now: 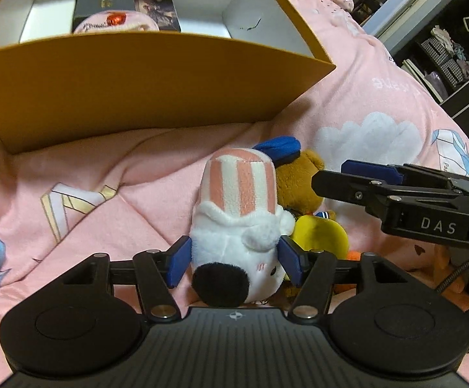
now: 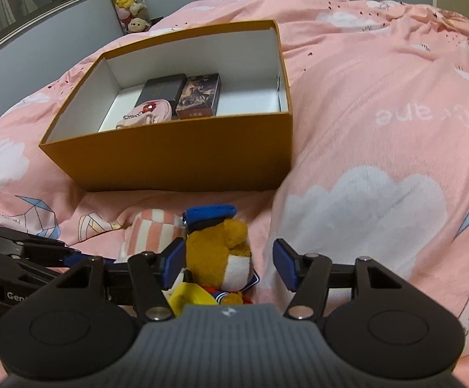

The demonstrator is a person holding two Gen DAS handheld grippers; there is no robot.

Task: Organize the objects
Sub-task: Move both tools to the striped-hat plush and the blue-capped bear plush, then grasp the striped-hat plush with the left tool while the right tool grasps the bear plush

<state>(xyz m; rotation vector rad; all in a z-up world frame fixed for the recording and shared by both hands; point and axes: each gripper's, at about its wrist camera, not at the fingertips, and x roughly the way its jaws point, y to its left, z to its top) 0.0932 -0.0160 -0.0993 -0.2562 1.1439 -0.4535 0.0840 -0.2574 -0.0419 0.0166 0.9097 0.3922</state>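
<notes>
A white plush with a pink-striped hat (image 1: 237, 213) lies on the pink bedspread. My left gripper (image 1: 234, 260) is open around its head, with a blue pad close to each side. Beside it lies a brown bear plush with a blue cap (image 1: 299, 177), also in the right wrist view (image 2: 218, 258). My right gripper (image 2: 229, 263) is open around the bear; the left pad touches it and the right pad stands apart. An open orange box (image 2: 169, 158) sits beyond, holding a dark box (image 2: 161, 89), a picture box (image 2: 198, 95) and a pink pouch (image 2: 145, 114).
The pink quilt (image 2: 379, 129) is rumpled, with a raised fold right of the box. A yellow plush part (image 1: 321, 236) lies under the bear. Dark shelves (image 1: 444, 48) stand right of the bed. Stacked plush toys (image 2: 127, 0) hang in the far corner.
</notes>
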